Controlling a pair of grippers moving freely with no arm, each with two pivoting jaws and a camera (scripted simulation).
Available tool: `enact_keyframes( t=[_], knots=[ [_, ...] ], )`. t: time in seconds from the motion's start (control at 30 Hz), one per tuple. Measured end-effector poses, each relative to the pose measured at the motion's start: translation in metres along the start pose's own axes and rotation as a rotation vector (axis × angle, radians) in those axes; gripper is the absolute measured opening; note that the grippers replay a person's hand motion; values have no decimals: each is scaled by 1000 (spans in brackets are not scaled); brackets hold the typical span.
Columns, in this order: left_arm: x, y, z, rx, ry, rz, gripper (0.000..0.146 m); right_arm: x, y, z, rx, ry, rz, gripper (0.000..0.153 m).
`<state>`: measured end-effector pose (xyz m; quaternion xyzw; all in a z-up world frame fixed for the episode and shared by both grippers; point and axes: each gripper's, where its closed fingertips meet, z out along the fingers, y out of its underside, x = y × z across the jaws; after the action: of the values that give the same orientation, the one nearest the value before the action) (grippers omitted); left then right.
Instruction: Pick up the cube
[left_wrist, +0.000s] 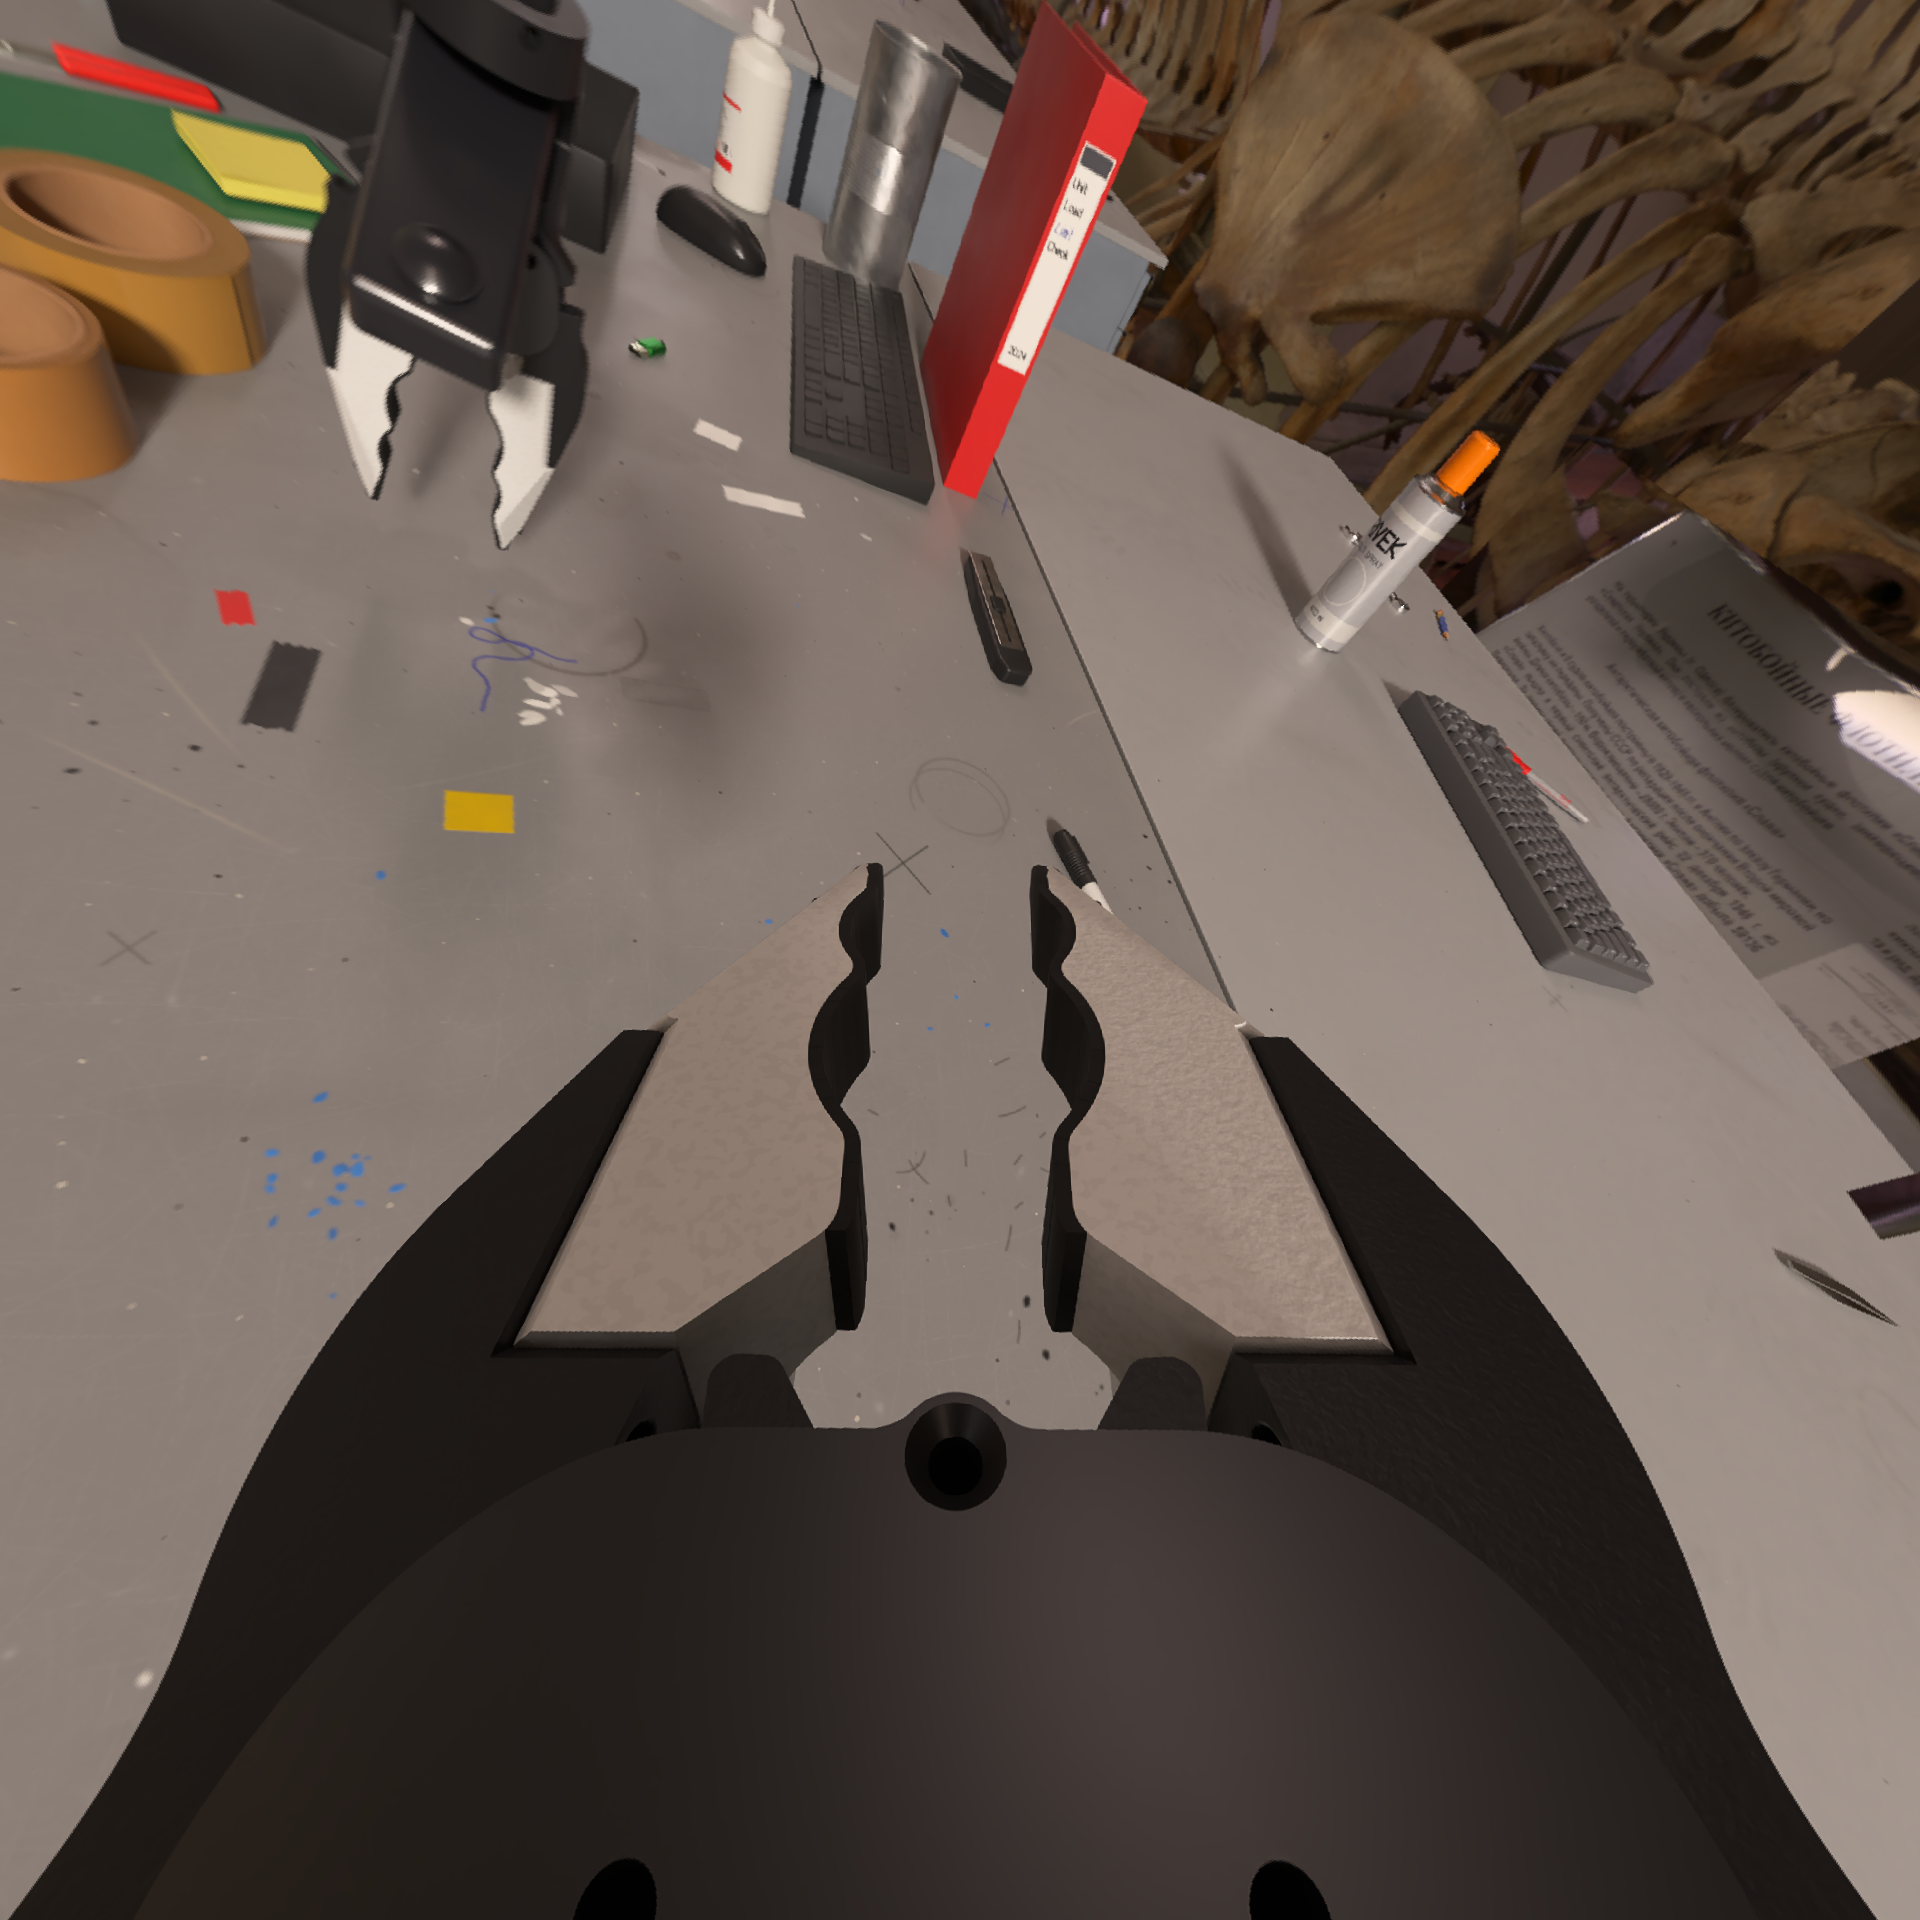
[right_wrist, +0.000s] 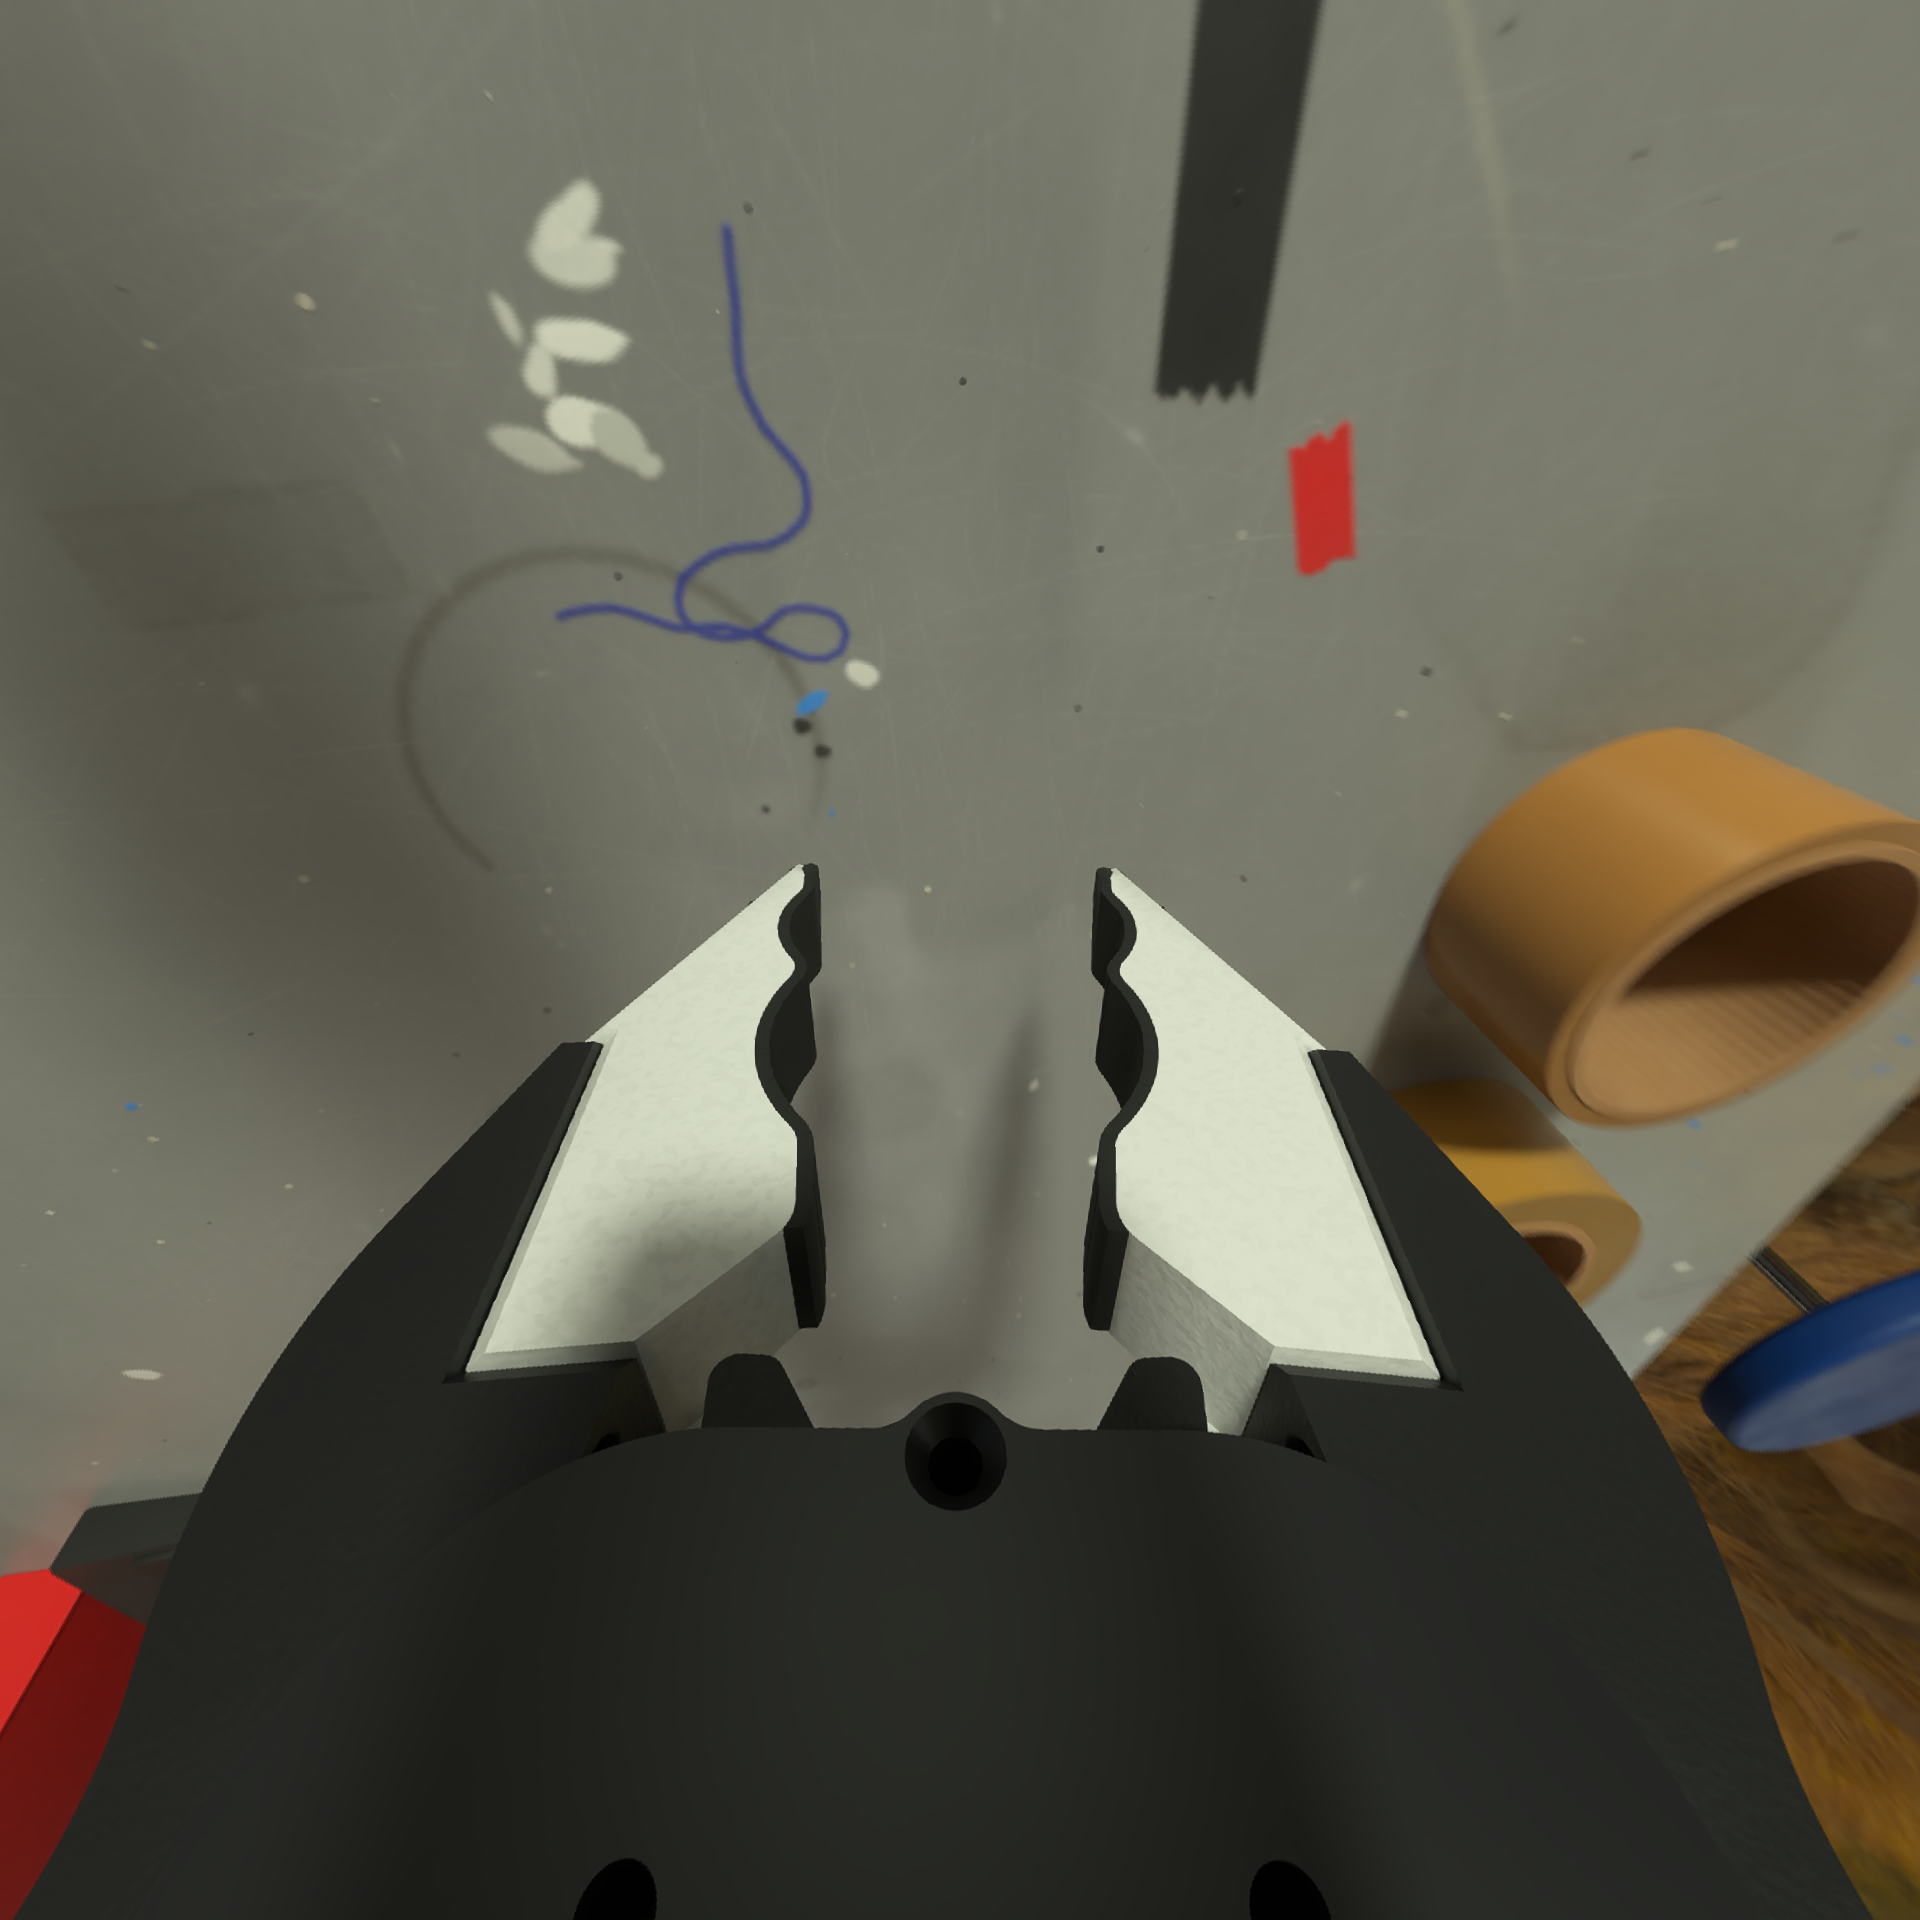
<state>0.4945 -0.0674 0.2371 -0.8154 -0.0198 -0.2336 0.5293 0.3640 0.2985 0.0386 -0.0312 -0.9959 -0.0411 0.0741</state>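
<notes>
Cube is seen in neither view, so its place, weight and best grip faces cannot be told. Left gripper (left_wrist: 956, 883), lower centre, is narrowly parted and empty; right gripper (right_wrist: 954, 883) is parted wider, empty, over the grey table (right_wrist: 312, 987).

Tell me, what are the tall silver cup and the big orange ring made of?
The tall silver cup looks like brushed metal: grey, with streaky shine. The big orange ring is probably a roll of tape: smooth, matte tan outside, cardboard-like brown inside.
</notes>
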Motion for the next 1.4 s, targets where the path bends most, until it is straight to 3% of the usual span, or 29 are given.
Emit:
enact_keyframes(
  t=[0.13, 0.23, 0.37, 0.43, 0.5, 0.57, 0.63, 0.77, 0.93, 1.17, 1.4],
  knots=[
    [2, -6, -27, 37, -79, 28, 30, 5, -2, -45, 55, 134, 52, 56],
    [-16, 3, -71, 21, -321, 3, 32, 13, -17, -90, 206, 302, 154, 57],
    [-46, 65, -159, -162, -817, -203, 32, 4, -51, -152, 487, 533, 307, 63],
    [-50, 105, -193, -282, -960, -350, 29, -13, -76, -176, 637, 586, 305, 61],
    [-55, 134, -212, -376, -1016, -432, 29, -28, -103, -194, 766, 594, 269, 58],
    [-67, 149, -217, -429, -1002, -421, 29, -38, -122, -205, 825, 567, 260, 58],
    [-81, 159, -212, -490, -956, -299, 29, -46, -136, -210, 852, 536, 245, 59],
    [-94, 179, -190, -635, -832, -174, 36, -59, -143, -204, 870, 490, 199, 61],
    [-102, 151, -175, -560, -727, -36, 38, -52, -127, -199, 892, 458, 272, 63],
    [-103, 199, -194, -938, -695, 3, 45, -41, -122, -189, 886, 441, 291, 63],
    [-115, 228, -195, -978, -656, 51, 54, -45, -126, -174, 839, 406, 273, 62]
  ],
)
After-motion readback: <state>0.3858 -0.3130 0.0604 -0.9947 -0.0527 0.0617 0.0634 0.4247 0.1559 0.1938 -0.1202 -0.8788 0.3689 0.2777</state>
